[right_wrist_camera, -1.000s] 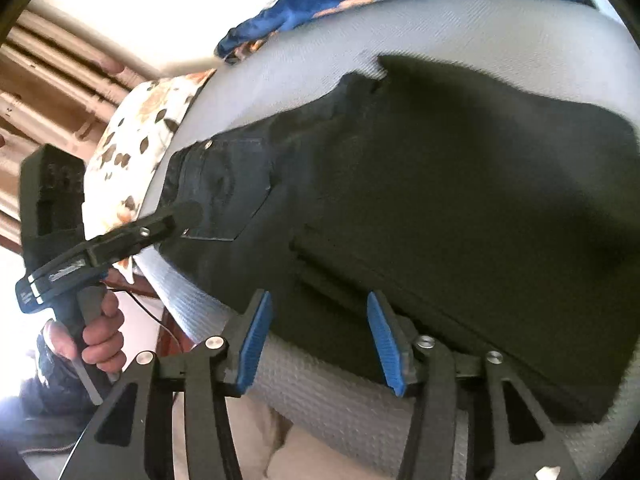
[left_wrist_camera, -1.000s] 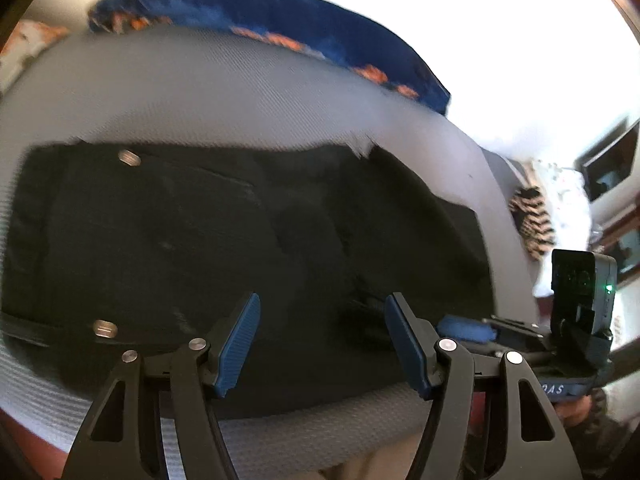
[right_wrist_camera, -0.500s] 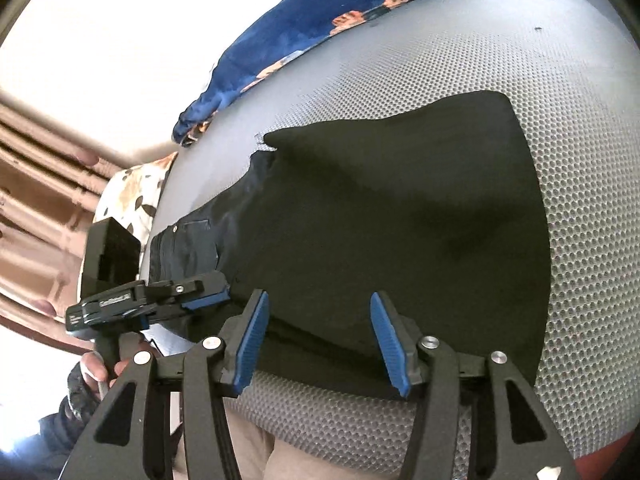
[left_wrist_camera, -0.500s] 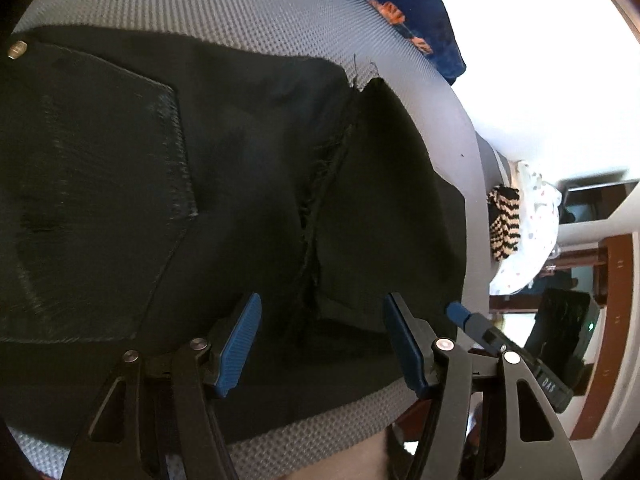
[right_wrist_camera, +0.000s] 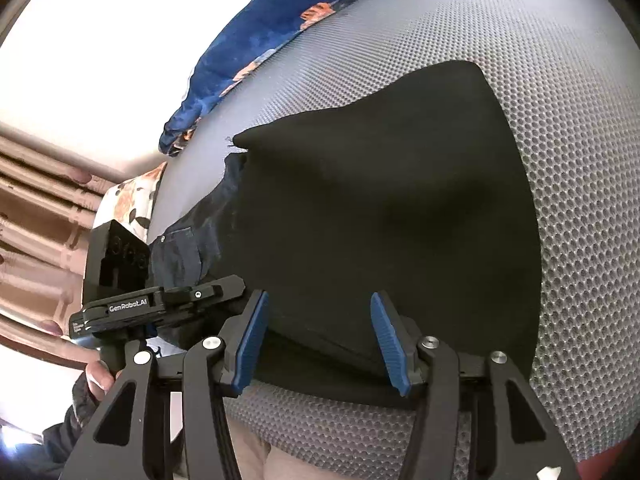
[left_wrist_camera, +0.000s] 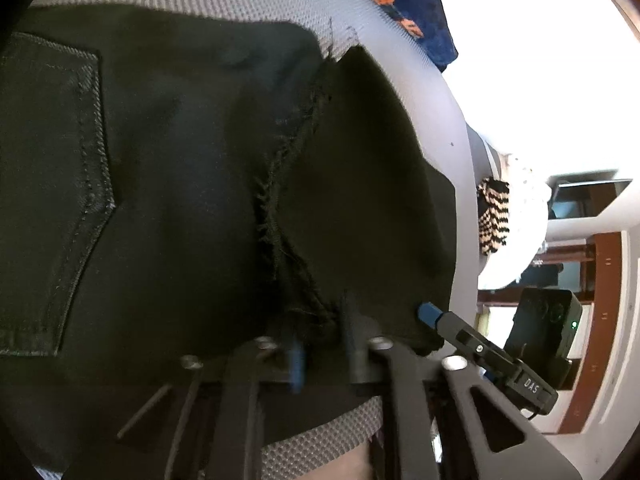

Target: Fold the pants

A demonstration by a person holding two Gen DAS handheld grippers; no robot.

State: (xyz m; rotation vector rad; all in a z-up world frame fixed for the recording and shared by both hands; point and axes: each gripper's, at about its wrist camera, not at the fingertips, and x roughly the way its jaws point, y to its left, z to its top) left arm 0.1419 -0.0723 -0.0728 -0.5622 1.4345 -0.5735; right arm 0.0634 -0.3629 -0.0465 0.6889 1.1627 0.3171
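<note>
L gripper (left_wrist_camera: 320, 344) just closed on pants (left_wrist_camera: 180, 168).

You have black pants (left_wrist_camera: 192, 184) lying flat on a grey mesh surface, already folded over. In the left wrist view you see a stitched back pocket (left_wrist_camera: 52, 200) at the left and a frayed, raw seam (left_wrist_camera: 280, 184) running down the middle, with a smoother folded panel right of it. In the right wrist view the pants (right_wrist_camera: 380, 216) show as a broad dark panel with a peaked far corner; their near edge lies close to the mesh's front edge.
</note>
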